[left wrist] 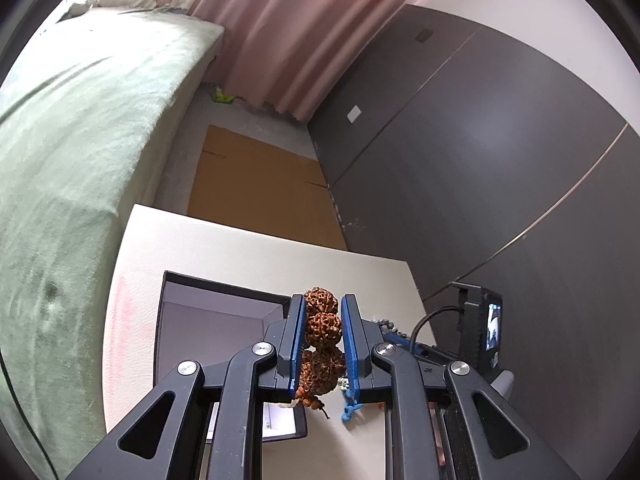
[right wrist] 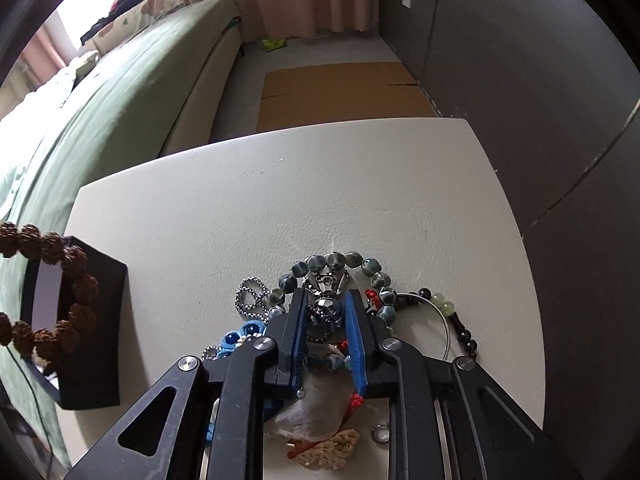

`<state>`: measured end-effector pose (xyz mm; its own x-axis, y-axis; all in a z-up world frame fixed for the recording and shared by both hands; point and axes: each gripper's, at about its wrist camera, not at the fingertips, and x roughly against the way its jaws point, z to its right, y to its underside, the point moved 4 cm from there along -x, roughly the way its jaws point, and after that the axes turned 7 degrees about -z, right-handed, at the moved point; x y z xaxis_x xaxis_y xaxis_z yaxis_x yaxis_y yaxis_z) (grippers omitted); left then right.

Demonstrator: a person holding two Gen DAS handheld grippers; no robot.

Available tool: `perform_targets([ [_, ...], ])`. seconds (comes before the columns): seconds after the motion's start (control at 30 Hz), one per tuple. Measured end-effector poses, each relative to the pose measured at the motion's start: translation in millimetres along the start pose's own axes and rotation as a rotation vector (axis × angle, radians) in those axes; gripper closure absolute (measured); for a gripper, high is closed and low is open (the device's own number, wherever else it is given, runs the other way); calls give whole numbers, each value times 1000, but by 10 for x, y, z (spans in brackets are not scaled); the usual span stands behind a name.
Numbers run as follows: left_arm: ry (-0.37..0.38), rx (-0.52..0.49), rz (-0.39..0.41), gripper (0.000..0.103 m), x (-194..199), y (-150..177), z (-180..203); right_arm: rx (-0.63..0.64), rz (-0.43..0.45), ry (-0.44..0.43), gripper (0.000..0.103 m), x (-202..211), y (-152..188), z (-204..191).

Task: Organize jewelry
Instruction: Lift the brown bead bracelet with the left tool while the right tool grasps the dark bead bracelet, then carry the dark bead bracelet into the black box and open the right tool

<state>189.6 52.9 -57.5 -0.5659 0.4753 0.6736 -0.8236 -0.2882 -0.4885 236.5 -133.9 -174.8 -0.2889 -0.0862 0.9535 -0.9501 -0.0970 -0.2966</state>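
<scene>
Soft daylight fills both views, coming from a window (right wrist: 80, 20) at the upper left, which is blown out to white. The dark wardrobe (left wrist: 500, 152) carries a dull sheen. Shadows on the table (right wrist: 320, 200) are faint. Straight edges bow strongly toward the black rims, and the bed (left wrist: 60, 200) smears at the edge.

Brown seed-bead bracelet (right wrist: 60, 300): loop cut off by the right wrist view's left edge.
Black box (left wrist: 224, 292): near part hidden behind the left gripper (left wrist: 322, 342).
Jewelry pile (right wrist: 332, 280): near portion hidden behind the right gripper (right wrist: 327, 334); whether its blue pads (right wrist: 357, 344) actually pinch the faceted metallic piece (right wrist: 326, 308) cannot be told.
Small screen (left wrist: 494, 326), far right: content too small to tell.
</scene>
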Motion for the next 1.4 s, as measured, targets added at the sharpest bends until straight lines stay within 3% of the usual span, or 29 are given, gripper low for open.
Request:
perform_targets([
  [0.2, -18, -6, 11, 85, -13, 25, 33, 54, -2, -13, 84, 50, 121, 19],
  [0.3, -17, -6, 11, 85, -12, 38, 81, 51, -5, -71, 85, 121, 184, 54],
  [0.7, 20, -39, 24, 85, 139, 90, 298, -46, 201, -212, 85, 944, 387, 267],
  [0.97, 43, -41, 52, 85, 339, 80, 357, -82, 327, -237, 85, 1480, 399, 308],
  [1.4, 65, -13, 107, 85, 688, 33, 287, -53, 410, -281, 85, 2120, 251, 187],
])
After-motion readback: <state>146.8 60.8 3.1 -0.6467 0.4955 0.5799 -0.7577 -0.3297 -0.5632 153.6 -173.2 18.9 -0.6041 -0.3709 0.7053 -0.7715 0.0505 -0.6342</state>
